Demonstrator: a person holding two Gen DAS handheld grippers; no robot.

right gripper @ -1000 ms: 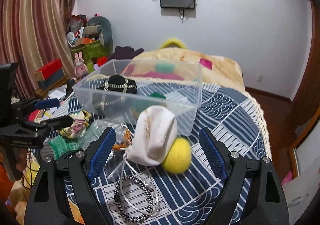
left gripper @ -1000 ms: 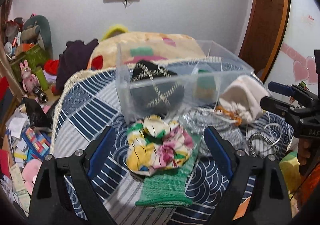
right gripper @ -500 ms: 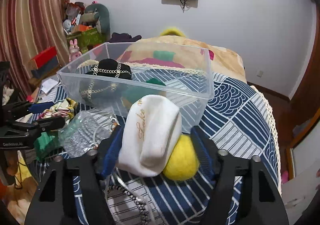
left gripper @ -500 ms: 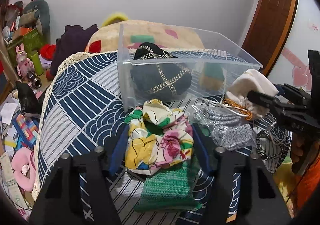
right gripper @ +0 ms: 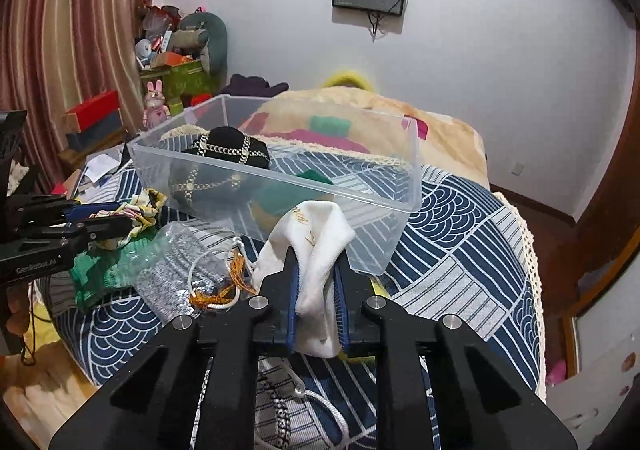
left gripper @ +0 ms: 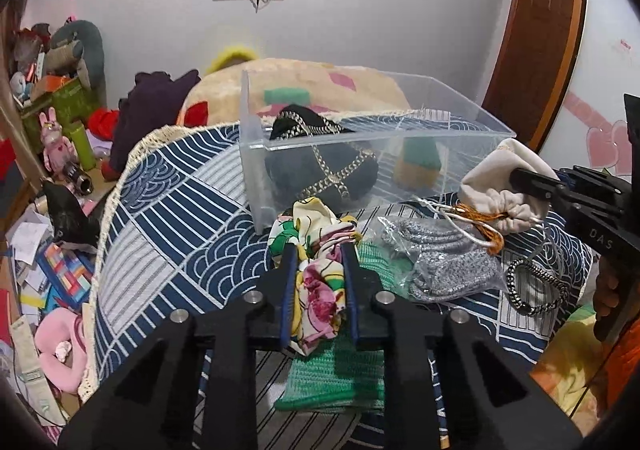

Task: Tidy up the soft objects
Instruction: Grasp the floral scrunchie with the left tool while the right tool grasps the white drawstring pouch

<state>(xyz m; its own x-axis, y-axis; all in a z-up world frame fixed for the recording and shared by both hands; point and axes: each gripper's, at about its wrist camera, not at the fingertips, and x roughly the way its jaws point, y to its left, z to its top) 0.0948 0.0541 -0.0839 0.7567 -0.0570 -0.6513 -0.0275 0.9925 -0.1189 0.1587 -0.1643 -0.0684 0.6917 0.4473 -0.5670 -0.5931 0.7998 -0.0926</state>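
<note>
Both fingers have just closed: left gripper pinching the floral scrunchie, right gripper the white drawstring pouch. Lift straight, clear the clear plastic bin rim at twelve o'clock.

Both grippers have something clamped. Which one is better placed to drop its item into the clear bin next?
Probably the right hand-held gripper. It is shut on the white pouch right at the clear bin near wall. The left hand-held gripper, shut on the floral cloth, sits slightly farther back.
</note>
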